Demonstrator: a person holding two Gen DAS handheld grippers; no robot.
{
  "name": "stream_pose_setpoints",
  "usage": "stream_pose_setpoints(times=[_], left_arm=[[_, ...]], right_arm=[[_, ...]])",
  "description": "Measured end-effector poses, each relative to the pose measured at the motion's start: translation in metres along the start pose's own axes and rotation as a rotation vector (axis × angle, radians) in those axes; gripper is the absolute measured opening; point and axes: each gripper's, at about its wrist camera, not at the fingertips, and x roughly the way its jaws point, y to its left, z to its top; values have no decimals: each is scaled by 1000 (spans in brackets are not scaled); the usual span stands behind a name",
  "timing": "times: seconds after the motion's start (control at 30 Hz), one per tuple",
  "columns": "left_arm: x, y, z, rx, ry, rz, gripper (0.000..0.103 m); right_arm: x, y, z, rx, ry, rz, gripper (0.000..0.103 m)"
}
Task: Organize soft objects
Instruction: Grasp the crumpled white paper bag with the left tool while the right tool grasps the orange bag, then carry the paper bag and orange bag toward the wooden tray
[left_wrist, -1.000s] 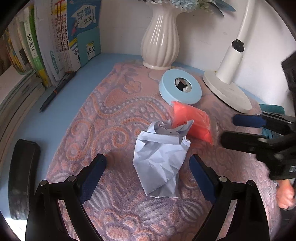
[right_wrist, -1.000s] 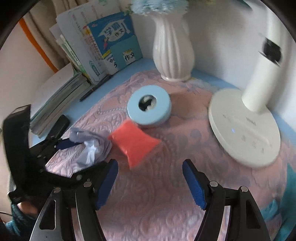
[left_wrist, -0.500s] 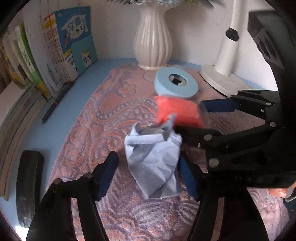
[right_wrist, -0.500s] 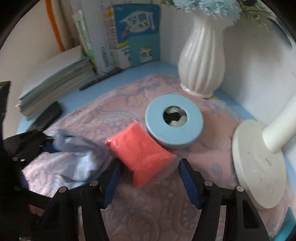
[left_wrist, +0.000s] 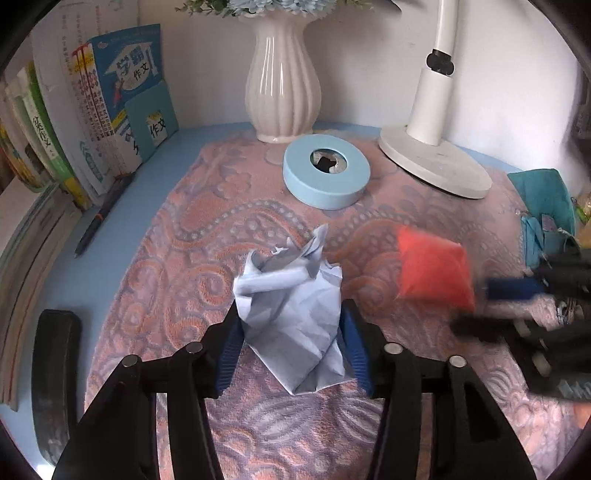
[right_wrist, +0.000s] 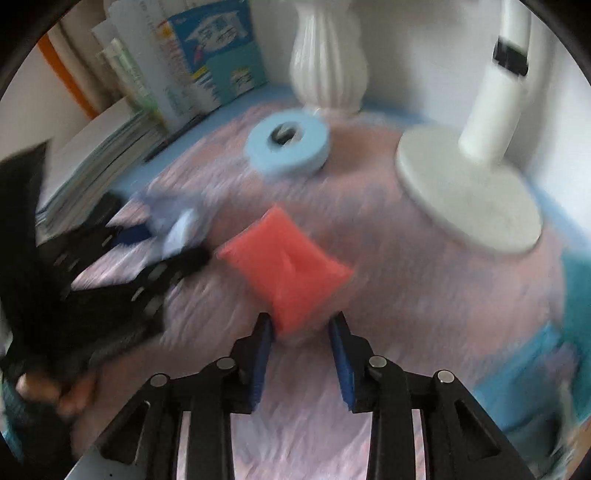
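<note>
Crumpled pale-blue paper (left_wrist: 291, 314), red pouch (right_wrist: 284, 269)

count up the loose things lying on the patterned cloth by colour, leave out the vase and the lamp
Pale blue: 2, crumpled paper and round ring box
Red-orange: 1, soft pouch
Total: 3

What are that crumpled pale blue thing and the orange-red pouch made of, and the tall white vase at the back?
The crumpled pale blue thing looks like thin paper with a matt finish: its creases are sharp and stand up stiffly. The orange-red pouch seems to be soft filling in clear film, perhaps plastic; blur leaves that open. The white vase looks like glazed ceramic, ribbed and glossy, with bright streaks of reflected light.
</note>
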Motion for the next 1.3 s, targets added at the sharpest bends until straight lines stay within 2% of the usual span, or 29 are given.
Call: stream_pose_setpoints(times=[0.07,0.1,0.17,0.27,0.37,0.4,0.47,0.53,0.57,0.6,0.63,0.73,0.83,1.03,1.13,1.3], left_arm=[[0,3,0,-23,7,15,64],[1,6,0,-39,13,25,74],[2,11,1,-74,21,16,75],[5,8,4,-65,34,38,75],[8,6,10,-76,42,55,75],[9,6,11,-87,47,53,70],[11,4,15,-78,44,35,47],[9,-6,17,-34,32,62,43],[10,-11,17,-13,31,82,43],[9,-15,16,4,24,92,43],[7,-18,15,16,23,86,43],[-3,-24,13,14,15,27,43],[-17,-33,13,25,-12,-18,43],[-45,-64,33,35,-37,-87,43],[-65,-95,46,81,-84,-129,43],[-90,-169,61,187,-139,-214,43]], right_arm=[[-4,1,-4,-17,12,72,59],[-8,0,-4,-21,-3,86,70],[-12,-3,0,-22,-61,54,72],[-1,-4,8,-38,-42,50,72],[15,0,20,-62,-35,5,72],[16,4,23,-77,-52,-5,72],[17,9,24,-103,-60,-3,64],[16,11,21,-123,-72,-34,37],[14,10,18,-121,-77,-53,32],[13,8,17,-107,-79,-42,21],[10,3,15,-80,-79,-22,19],[-5,-11,1,19,-86,-2,18],[-31,-18,-16,90,-145,-6,18],[-90,-30,-37,218,-203,-82,18],[-124,-38,-49,249,-239,-170,18],[-171,-64,-90,319,-287,-215,18]])
